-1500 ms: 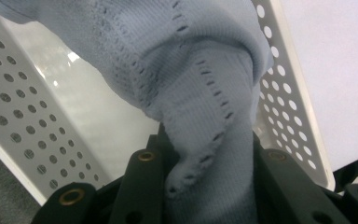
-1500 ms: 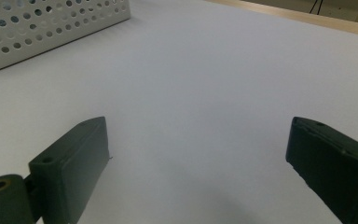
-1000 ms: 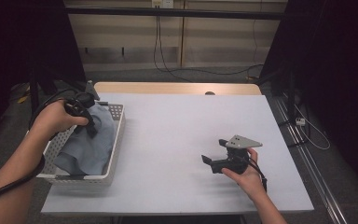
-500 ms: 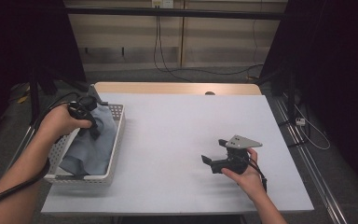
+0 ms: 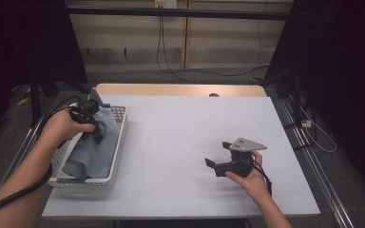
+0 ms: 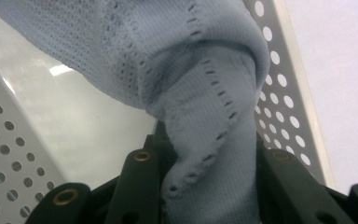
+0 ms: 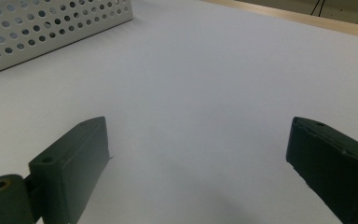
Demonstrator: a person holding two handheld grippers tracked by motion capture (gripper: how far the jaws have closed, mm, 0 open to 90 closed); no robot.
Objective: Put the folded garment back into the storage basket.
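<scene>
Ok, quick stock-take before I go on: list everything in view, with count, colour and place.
cloth: one, light blue, in the basket, a fold pinched up.
basket: one, white, perforated, at the table's left edge.
table: one, white top, wooden strip along the far edge.
cables: several, black, on the floor behind.
left gripper: one, black, shut on the cloth over the basket.
right gripper: one, black, jaws wide open, low over bare table at right.

no text, label, brand, number or sign could be read anywhere: not on the cloth [image 6: 200, 93], the basket [image 5: 119, 124], the table [image 5: 180, 142] or either gripper.
</scene>
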